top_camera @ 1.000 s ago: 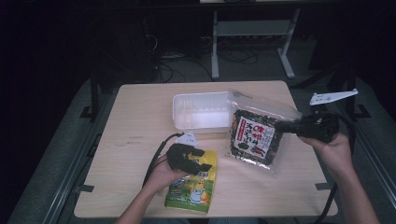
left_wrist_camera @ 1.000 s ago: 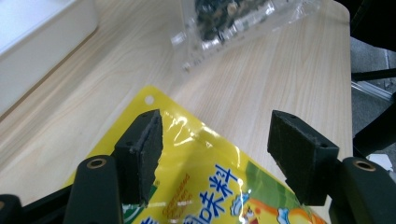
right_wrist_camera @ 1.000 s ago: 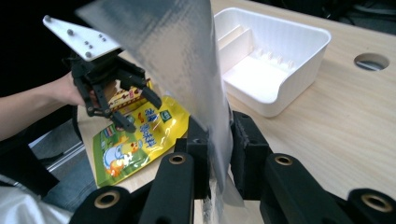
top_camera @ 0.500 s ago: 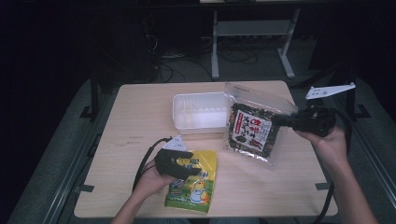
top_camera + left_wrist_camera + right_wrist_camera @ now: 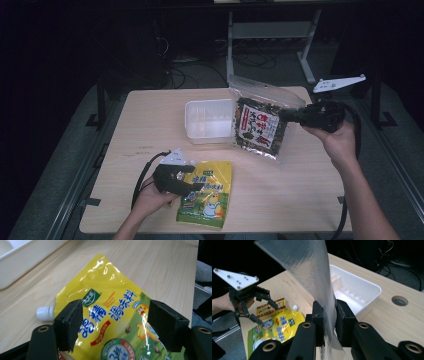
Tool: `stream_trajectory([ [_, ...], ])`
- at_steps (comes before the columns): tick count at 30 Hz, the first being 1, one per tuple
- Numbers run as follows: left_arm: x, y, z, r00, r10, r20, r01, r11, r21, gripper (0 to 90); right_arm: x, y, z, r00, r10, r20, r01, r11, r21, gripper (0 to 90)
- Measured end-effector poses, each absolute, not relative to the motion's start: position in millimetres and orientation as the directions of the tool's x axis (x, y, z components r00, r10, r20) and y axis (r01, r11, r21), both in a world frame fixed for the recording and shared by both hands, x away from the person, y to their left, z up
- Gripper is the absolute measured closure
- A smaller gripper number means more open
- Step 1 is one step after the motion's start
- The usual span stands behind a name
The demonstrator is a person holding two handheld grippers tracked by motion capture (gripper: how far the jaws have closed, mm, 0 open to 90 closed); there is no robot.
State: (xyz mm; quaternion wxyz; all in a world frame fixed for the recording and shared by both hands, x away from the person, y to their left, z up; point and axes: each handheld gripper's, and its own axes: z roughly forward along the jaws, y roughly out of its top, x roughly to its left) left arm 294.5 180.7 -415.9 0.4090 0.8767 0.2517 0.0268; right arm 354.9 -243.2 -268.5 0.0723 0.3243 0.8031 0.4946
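Observation:
A yellow spout pouch (image 5: 207,197) lies flat near the table's front edge, its white cap (image 5: 45,313) pointing left in the left gripper view. My left gripper (image 5: 192,186) stands open just above the pouch (image 5: 112,307), one pad on each side of the print. My right gripper (image 5: 286,116) is shut on the edge of a clear bag of dark seaweed (image 5: 260,125). The bag hangs lifted and tilted beside the white tray (image 5: 200,131). In the right gripper view the clear bag film (image 5: 312,267) rises between the closed jaws of that gripper (image 5: 329,315).
The white tray (image 5: 362,290) holds nothing that I can see and sits at the table's middle back. A round hole (image 5: 399,300) pierces the tabletop to its right. Beyond the far edge stand a metal frame (image 5: 270,30) and floor cables.
The right gripper has raised the seaweed bag and carried it left, toward the tray. The left gripper has slid left and nearer the front edge over the yellow pouch.

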Motion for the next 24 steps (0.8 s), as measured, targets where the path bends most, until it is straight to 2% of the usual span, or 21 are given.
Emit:
stream_trajectory([
  [24, 292, 222, -416, 0.832, 0.529, -0.164, 0.445, -0.462, 0.767, 26.4, 414, -175, -251, -0.786, 0.601, 0.144, 0.416, 0.341, 0.843, 78.3],
])
